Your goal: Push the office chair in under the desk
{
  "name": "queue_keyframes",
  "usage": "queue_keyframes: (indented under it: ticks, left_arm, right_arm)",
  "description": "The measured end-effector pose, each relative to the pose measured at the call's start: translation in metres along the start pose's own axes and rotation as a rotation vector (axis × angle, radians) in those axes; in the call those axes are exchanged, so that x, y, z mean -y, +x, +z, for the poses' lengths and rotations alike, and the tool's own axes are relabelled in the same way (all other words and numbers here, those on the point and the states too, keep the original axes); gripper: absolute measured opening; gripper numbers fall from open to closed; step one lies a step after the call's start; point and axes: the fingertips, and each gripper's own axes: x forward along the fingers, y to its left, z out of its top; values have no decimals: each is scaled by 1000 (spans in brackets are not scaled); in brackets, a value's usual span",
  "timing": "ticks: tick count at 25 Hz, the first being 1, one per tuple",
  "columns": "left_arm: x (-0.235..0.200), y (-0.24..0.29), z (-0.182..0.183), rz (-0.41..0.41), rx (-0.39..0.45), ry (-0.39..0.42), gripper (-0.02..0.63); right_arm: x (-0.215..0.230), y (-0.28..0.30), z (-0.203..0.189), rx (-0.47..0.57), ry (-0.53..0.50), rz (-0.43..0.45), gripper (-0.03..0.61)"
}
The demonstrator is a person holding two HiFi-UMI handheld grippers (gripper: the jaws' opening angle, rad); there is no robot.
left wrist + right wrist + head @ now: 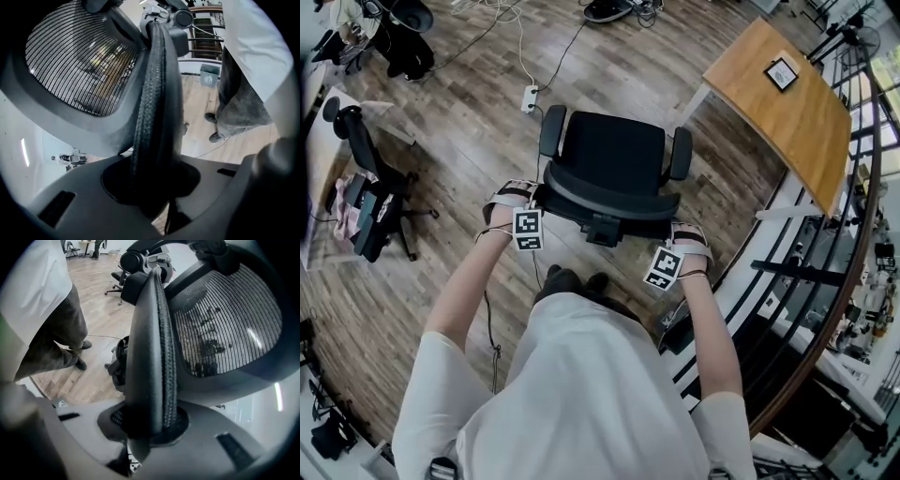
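Pushing seems to be the step in hand, and the office chair [614, 155] is not yet at the desk [787, 103]. It stands on the open floor, well apart from the desk, which is seen at the upper right of the head view. The chair is held by the padded top edge of its backrest [609, 202]. The left gripper [152, 183] is closed narrowly on that edge near its left end. The right gripper [150, 420] is closed on it in the same way near the right end. In both gripper views the black rim is seen pressed between the jaws.

For a good push, both grips should be kept firm and the force given evenly, so that the chair is not turned aside. Because the seat is faced away from the person and not toward the desk, the chair should probably be steered to the right first, then lined up with the desk's free side. A level push is to be preferred; otherwise the backrest may only be tipped.

The floor [469, 141] is made of wooden planks and looks smooth, so easy rolling can be expected. A power strip [530, 97] with cables is laid just beyond the chair and should be avoided. A second chair [370, 187] is seen at the left, and a curved railing [825, 309] at the right.
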Motion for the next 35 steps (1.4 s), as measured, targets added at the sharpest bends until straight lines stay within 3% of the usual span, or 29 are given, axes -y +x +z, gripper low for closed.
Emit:
queue_keyframes:
  ticks: [19, 35]
  left_arm:
    - [-84, 60, 36, -1, 72, 101, 97]
    - [-151, 109, 124, -4, 188, 252, 97]
  right_arm:
    - [41, 37, -39, -69, 96, 19, 52]
    - [50, 47, -113, -187, 262, 34, 52]
